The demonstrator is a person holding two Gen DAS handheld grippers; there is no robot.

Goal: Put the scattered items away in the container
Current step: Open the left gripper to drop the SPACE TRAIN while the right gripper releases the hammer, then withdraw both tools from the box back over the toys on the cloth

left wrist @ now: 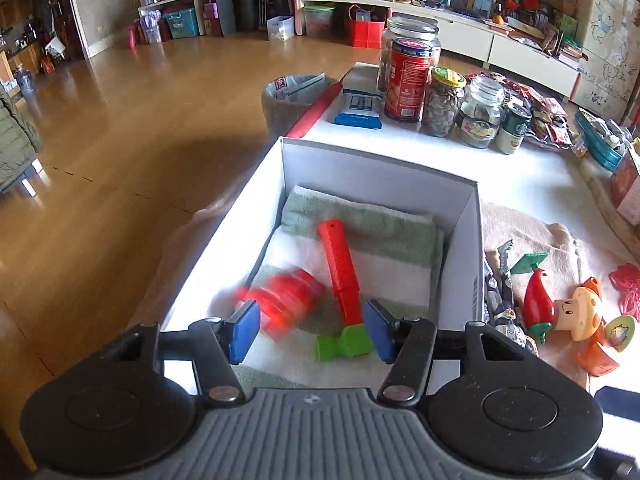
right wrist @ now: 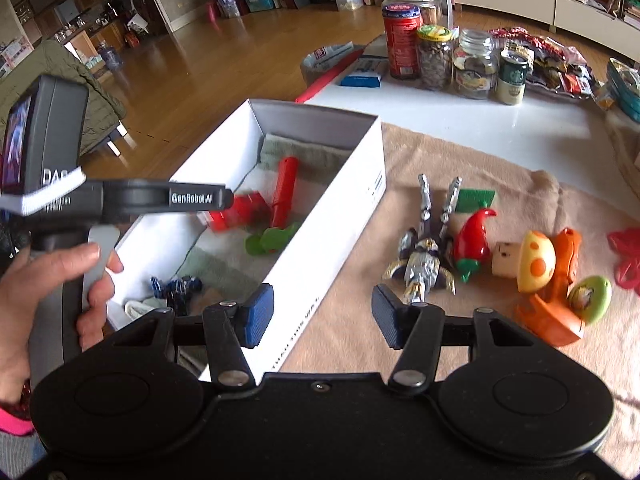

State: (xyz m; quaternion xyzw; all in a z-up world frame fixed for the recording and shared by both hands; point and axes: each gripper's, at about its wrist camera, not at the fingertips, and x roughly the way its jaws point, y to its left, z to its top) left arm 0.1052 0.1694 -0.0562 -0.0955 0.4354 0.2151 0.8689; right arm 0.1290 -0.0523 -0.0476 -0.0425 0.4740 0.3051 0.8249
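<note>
White box (left wrist: pixel 466 240) held three toys: one red-and-green hammer (left wrist: pixel 340 268), one blurred red toy (left wrist: pixel 286 300), one dark figure (right wrist: pixel 178 288). Left gripper (left wrist: pixel 312 330) gaped wide, empty; right gripper (right wrist: pixel 322 318) likewise.

Both your grippers wide apart and holding nothing.

Your left gripper (left wrist: pixel 311 330) has its blue pads (left wrist: pixel 244 330) spread, with nothing between them. Your left hand (right wrist: pixel 44 300) wraps its handle from below, thumb across the top and fingers curled around the front. Your right gripper (right wrist: pixel 323 316) sits beside and behind it, level, pads (right wrist: pixel 260 314) likewise spread and clasping nothing.
</note>
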